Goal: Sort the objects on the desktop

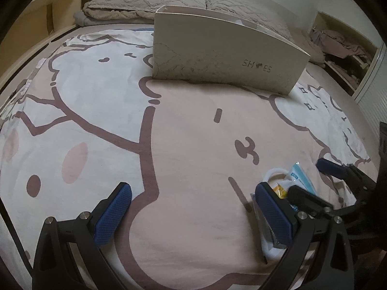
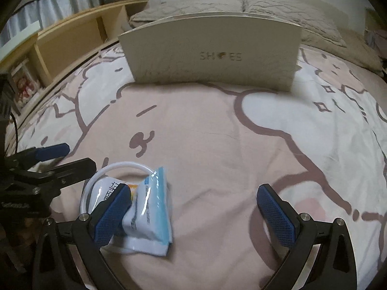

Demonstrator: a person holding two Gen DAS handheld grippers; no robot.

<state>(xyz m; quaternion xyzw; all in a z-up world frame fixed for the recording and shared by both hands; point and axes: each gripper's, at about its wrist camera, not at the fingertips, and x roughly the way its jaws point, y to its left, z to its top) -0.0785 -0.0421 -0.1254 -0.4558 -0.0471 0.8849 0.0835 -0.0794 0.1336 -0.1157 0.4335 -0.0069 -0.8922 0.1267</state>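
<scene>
A blue and white plastic packet (image 2: 150,215) lies on the bed sheet with a white cable loop (image 2: 96,176) and a small yellow item beside it. My right gripper (image 2: 193,207) is open and empty; its left finger sits right by the packet. My left gripper (image 1: 193,207) is open and empty over bare sheet, with the packet (image 1: 300,178) just beyond its right finger. A beige shoe box (image 2: 212,60) marked SHOES stands upright farther back, also seen in the left wrist view (image 1: 217,55). Each gripper shows in the other's view: the right one (image 1: 338,176) and the left one (image 2: 55,159).
The surface is a bed with a pink and white cartoon sheet (image 1: 193,145). Pillows and a blanket (image 1: 150,2) lie behind the box. A wooden shelf (image 2: 72,38) runs along the left side. A shelf with clothes (image 1: 338,46) is at the right.
</scene>
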